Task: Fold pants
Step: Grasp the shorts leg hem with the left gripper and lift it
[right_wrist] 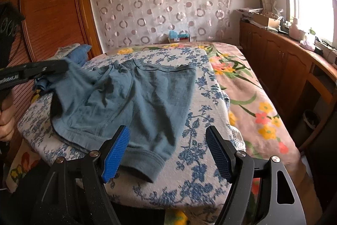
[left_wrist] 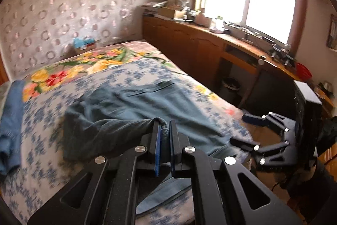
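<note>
Blue-grey pants (right_wrist: 134,98) lie spread on a blue-flowered cloth (right_wrist: 195,163) on the bed. My left gripper (left_wrist: 165,130) is shut on an edge of the pants (left_wrist: 126,111) and holds it a little above the bed; it also shows in the right wrist view (right_wrist: 52,69) at the pants' left side. My right gripper (right_wrist: 167,140) is open and empty, just above the pants' near hem (right_wrist: 147,163) at the bed's front edge. It shows in the left wrist view (left_wrist: 246,132) at the right, open.
A blue folded garment (right_wrist: 78,54) lies at the bed's far left. A floral blanket (right_wrist: 252,98) covers the bed's right side. A wooden cabinet (right_wrist: 284,60) with clutter runs under the window; a bin (left_wrist: 230,83) stands by it. A wooden wardrobe (right_wrist: 48,14) stands left.
</note>
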`<state>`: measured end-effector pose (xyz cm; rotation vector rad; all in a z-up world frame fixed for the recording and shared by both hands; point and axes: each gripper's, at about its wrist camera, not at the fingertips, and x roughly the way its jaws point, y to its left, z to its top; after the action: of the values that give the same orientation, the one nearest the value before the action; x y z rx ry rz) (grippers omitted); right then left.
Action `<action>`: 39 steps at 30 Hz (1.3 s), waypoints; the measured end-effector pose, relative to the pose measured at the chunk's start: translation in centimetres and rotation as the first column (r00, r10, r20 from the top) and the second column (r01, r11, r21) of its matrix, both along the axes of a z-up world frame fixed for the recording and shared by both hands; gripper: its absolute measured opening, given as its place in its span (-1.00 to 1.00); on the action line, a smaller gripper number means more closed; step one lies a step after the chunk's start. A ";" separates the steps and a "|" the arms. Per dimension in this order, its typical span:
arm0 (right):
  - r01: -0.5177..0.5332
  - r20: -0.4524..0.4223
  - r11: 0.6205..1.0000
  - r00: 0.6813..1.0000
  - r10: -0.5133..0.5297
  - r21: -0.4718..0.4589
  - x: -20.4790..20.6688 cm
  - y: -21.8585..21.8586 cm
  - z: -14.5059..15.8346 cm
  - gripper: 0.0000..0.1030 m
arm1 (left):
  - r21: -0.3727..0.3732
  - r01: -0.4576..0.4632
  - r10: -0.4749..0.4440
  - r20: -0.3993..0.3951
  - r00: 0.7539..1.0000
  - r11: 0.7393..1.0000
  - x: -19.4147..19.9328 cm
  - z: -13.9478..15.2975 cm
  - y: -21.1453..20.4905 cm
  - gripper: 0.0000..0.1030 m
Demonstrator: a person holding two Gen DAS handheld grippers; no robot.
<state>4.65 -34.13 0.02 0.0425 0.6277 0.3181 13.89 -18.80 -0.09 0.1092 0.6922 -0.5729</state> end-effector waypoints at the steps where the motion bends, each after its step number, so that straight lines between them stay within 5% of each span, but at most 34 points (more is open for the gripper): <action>1: 0.000 0.001 1.000 1.000 0.000 0.005 -0.2 -0.2 0.0 0.49 | -0.002 0.013 -0.013 0.001 1.000 1.000 0.0 0.1 -0.7 -0.85; 13: 0.016 0.027 1.000 0.999 -0.017 0.011 -1.4 0.5 0.2 0.49 | -0.028 0.003 -0.003 0.016 1.000 1.000 -1.1 1.9 -1.1 -0.80; 19: 0.017 0.036 1.000 0.999 -0.017 0.009 -0.9 1.4 0.4 0.49 | -0.038 -0.003 0.004 0.029 1.000 0.999 -1.6 1.6 1.1 -0.02; 29: -0.025 0.011 1.000 1.000 0.025 0.019 0.4 2.8 -0.5 0.48 | -0.026 -0.099 0.100 0.013 0.995 0.995 -2.0 -1.3 6.1 -0.01; 39: -0.118 -0.053 0.993 0.992 0.117 -0.014 1.5 5.7 -2.8 -0.09 | 0.011 -0.182 0.182 -0.060 0.981 0.983 -1.4 -6.8 9.3 -0.01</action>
<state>6.14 -28.46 -2.73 -0.0031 0.6859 0.4267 12.49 -9.51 -6.94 0.0325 0.7543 -0.4003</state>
